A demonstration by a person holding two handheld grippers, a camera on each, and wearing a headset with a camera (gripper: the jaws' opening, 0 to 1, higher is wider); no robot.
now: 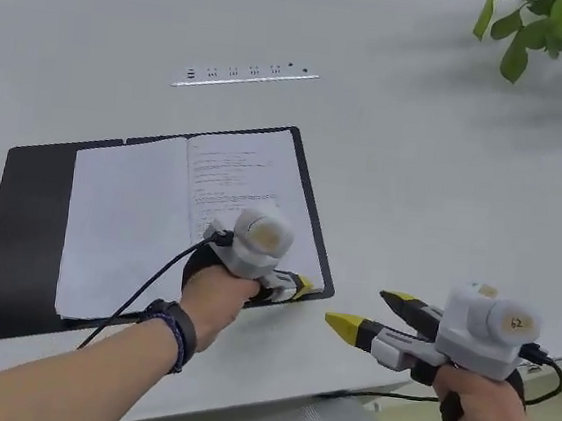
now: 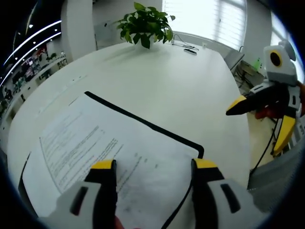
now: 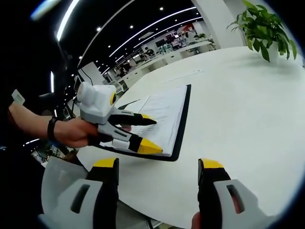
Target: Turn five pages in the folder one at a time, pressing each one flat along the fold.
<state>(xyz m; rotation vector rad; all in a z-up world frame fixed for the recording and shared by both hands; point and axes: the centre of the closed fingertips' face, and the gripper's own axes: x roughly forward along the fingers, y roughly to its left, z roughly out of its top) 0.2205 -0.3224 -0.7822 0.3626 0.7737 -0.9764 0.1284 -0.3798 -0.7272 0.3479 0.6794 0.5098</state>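
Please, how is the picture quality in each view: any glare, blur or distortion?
Head view: soft even light, folder sharp, print too small to read. Left gripper view: fisheye curves the table; window overexposed beyond the plant. Right gripper view: dark hall, ceiling lights as bright streaks.

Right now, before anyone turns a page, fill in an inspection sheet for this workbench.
Surface: white table, folder lying near its front edge.
Job's things: black folder, open flat; printed page on its right side, plain page on its left.
Clutter: nothing seen.
Grippers: left gripper open, over the printed page's near corner; right gripper open, holding nothing, off the folder.
Cables: black cable from the left gripper crosses the folder; second cable trails from the right gripper.
Surroundings: leafy plant on the table's far side; socket strip set in the tabletop.
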